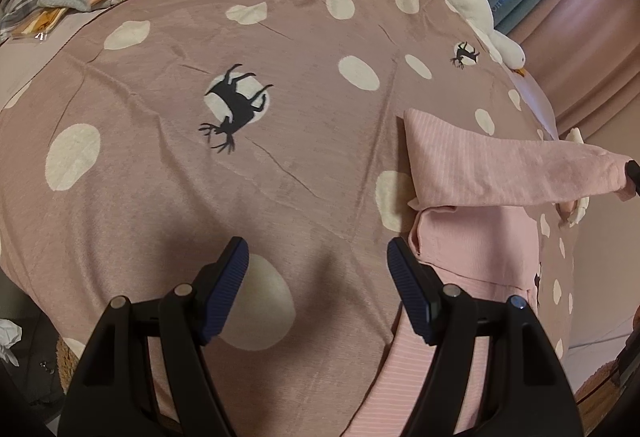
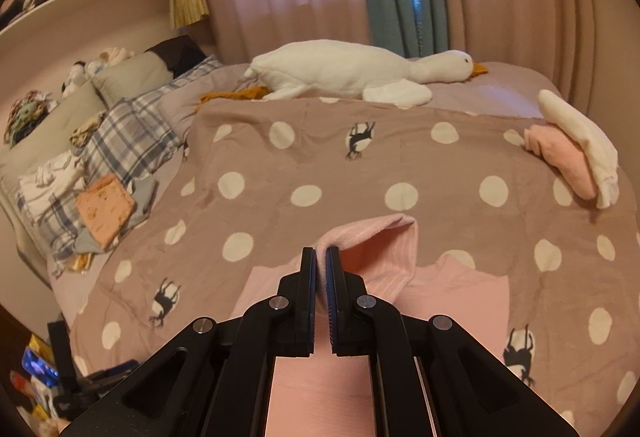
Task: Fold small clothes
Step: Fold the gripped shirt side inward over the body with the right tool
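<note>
On a spotted bedspread (image 2: pixel 360 173), the right gripper (image 2: pixel 321 257) pinches a pink garment (image 2: pixel 384 257) at 6 o'clock, lifting one edge mid-fold. The left gripper (image 1: pixel 318 257) hangs wide and empty. Next, likely, the flap must be laid squarely over the body.

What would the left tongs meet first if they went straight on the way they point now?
Most likely the bare dotted bedspread. The left tongs stand open and angled down at it, nothing between them. The pink garment lies just off the right finger, so it could brush that; depth is unclear.
</note>
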`<state>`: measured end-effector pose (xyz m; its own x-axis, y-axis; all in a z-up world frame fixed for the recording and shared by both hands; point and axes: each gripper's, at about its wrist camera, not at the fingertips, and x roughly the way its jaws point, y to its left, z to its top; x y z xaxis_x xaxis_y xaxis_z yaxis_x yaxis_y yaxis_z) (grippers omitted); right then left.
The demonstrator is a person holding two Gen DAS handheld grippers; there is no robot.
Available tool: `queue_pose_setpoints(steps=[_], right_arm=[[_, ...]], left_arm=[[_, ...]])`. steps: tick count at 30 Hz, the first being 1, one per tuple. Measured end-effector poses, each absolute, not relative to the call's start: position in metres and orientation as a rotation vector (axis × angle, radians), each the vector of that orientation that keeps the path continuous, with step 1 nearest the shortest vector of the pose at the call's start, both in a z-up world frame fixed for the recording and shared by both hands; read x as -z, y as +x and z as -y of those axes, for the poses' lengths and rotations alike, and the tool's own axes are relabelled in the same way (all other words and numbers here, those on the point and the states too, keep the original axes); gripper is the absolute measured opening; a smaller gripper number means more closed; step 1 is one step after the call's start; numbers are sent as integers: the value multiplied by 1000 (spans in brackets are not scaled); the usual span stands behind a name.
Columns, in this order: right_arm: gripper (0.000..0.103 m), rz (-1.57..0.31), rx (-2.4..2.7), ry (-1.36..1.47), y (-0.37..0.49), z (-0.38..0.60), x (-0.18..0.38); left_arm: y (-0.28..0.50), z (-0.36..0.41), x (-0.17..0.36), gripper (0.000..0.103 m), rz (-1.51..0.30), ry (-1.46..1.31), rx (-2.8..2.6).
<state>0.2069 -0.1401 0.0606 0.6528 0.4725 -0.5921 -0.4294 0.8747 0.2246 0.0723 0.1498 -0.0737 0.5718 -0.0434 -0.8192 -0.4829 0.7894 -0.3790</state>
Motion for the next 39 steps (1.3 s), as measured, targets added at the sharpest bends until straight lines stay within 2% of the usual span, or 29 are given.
queue_pose_setpoints(steps=[39], right_arm=[[7,-772,-323,115,238,220,-11]], left_arm=[[133,-99,75,72,-1009,-552,-195]])
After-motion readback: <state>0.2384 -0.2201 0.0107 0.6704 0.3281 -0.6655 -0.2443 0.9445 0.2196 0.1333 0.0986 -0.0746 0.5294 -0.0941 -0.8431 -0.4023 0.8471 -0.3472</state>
